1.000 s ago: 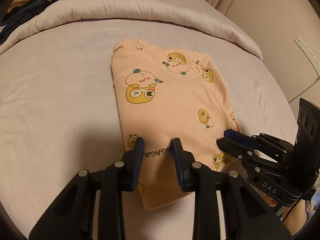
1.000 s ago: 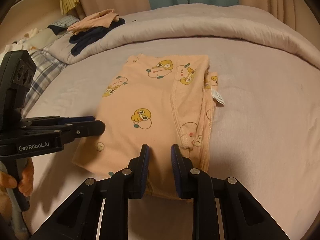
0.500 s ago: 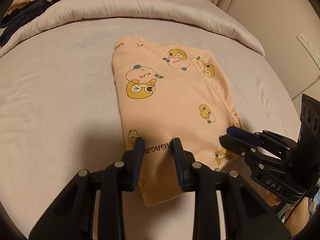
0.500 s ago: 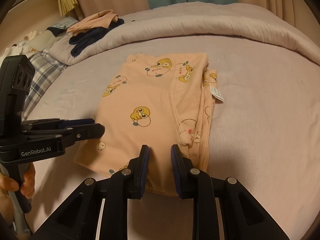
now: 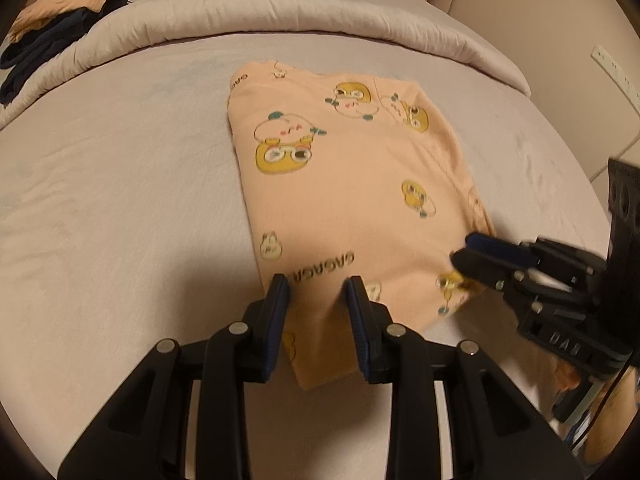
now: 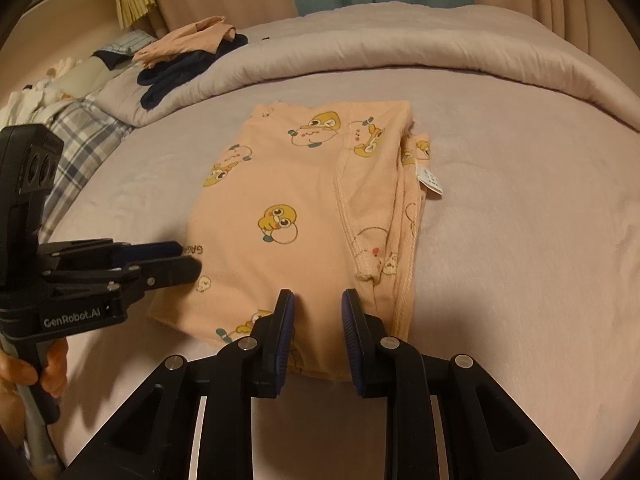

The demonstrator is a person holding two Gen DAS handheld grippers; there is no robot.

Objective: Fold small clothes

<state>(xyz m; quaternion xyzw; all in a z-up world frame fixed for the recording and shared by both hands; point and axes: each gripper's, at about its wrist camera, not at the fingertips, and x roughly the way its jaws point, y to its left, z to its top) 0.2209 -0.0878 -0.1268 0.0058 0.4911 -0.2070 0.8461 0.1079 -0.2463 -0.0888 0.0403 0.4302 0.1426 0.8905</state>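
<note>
A peach garment with yellow cartoon prints point(image 5: 348, 184) lies folded flat on the bed; it also shows in the right wrist view point(image 6: 304, 216), with a white label at its right edge. My left gripper point(image 5: 318, 284) is open, its fingers above the garment's near left corner. My right gripper point(image 6: 318, 300) is open above the near edge, by the folded right side. The right gripper shows from the side in the left wrist view point(image 5: 476, 252), and the left gripper in the right wrist view point(image 6: 180, 260). Neither holds cloth.
The bed has a pale lilac sheet point(image 6: 520, 208) and a rolled duvet point(image 6: 400, 52) across the far side. A pile of dark and peach clothes point(image 6: 188, 52) lies at the far left. A wall with a socket strip point(image 5: 612, 72) stands on the right.
Both grippers have drawn back slightly toward the garment's near edge, staying open. The garment has not moved.
</note>
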